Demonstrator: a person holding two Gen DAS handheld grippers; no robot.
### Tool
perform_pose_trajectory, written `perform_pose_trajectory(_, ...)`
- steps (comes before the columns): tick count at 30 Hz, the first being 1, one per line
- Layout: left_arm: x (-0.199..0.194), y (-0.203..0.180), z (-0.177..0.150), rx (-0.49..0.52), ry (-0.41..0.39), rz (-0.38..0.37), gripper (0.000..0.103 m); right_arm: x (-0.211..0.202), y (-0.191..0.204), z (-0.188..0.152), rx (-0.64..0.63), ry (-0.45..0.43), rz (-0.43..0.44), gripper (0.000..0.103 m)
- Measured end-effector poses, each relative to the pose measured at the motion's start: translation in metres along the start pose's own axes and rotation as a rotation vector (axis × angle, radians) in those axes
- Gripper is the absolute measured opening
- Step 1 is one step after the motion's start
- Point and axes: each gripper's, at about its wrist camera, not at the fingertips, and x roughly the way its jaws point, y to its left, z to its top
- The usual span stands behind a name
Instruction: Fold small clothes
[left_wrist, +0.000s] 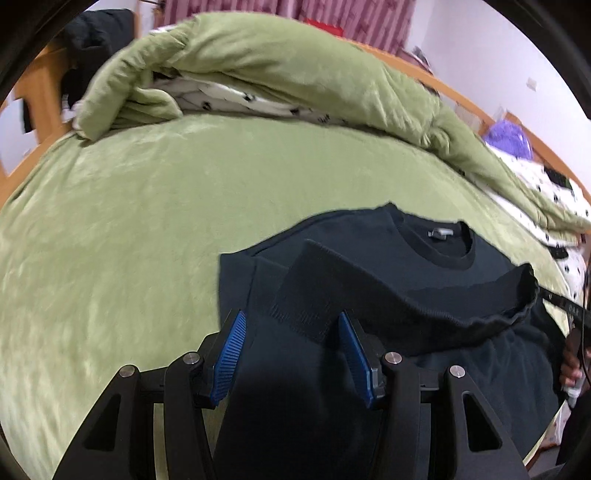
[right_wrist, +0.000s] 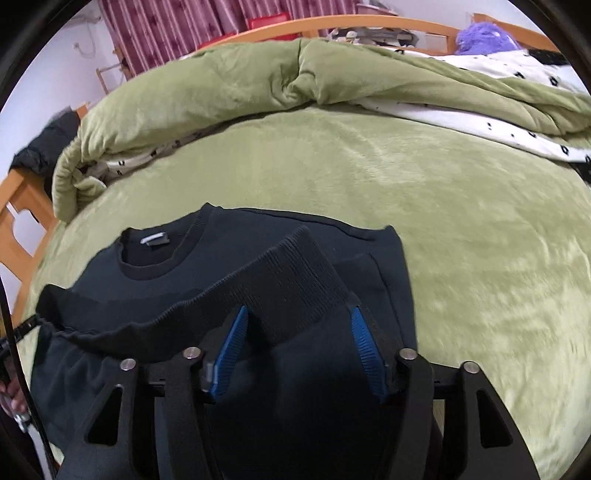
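A dark navy sweatshirt (left_wrist: 424, 273) lies on the green blanket, collar and grey label away from me, sleeves folded in; it also shows in the right wrist view (right_wrist: 229, 266). Its ribbed hem (left_wrist: 369, 291) is lifted and stretched between both grippers toward the collar. My left gripper (left_wrist: 291, 325) has its blue pads wide apart, with the left hem corner draped between and over them. My right gripper (right_wrist: 299, 321) is likewise wide apart, with the right corner of the hem (right_wrist: 295, 269) lying between its pads. Neither pair of pads presses the cloth.
A green blanket (left_wrist: 147, 221) covers the bed. A rolled green duvet (left_wrist: 277, 66) with a white dotted lining lies along the far side. A wooden bed frame (right_wrist: 22, 221) borders the bed. A purple fluffy item (right_wrist: 484, 35) sits at the far right.
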Motion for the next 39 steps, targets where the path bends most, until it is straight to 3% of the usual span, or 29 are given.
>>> perform_pose_trajectory(6, 0.025, -0.001, 0.002, 0.017, 0.029, -0.023, 0.049, 0.030, 0.005, 0.007, -0.033, 0.022, -0.072, 0.068)
perform_pose_trajectory(9, 0.029, 0.002, -0.002, 0.008, 0.028, -0.036, 0.048, 0.042, -0.003, 0.008, 0.009, 0.049, -0.057, 0.068)
perform_pose_trajectory(15, 0.027, 0.003, -0.003, 0.001, 0.013, -0.052, 0.043, 0.045, -0.007, 0.002, 0.021, 0.019, -0.020, 0.068)
perform_pose_trajectory(21, 0.026, 0.005, -0.004, -0.020, 0.001, -0.058, 0.036, 0.041, -0.016, 0.000, 0.069, 0.008, 0.021, 0.059)
perform_pose_trajectory(29, 0.028, 0.002, -0.008, -0.024, 0.006, -0.038, 0.035, 0.044, -0.015, -0.001, 0.065, 0.001, -0.002, 0.053)
perform_pose_trajectory(33, 0.026, 0.002, -0.007, -0.042, 0.003, -0.042, 0.035, 0.043, -0.021, -0.002, 0.090, -0.008, 0.014, 0.045)
perform_pose_trajectory(37, 0.021, 0.003, -0.007, -0.046, -0.010, -0.036, 0.016, 0.036, -0.025, -0.002, 0.110, -0.021, 0.050, 0.029)
perform_pose_trajectory(39, 0.014, 0.003, -0.007, -0.047, -0.034, -0.051, 0.013, 0.030, -0.024, -0.002, 0.108, -0.035, 0.066, 0.025)
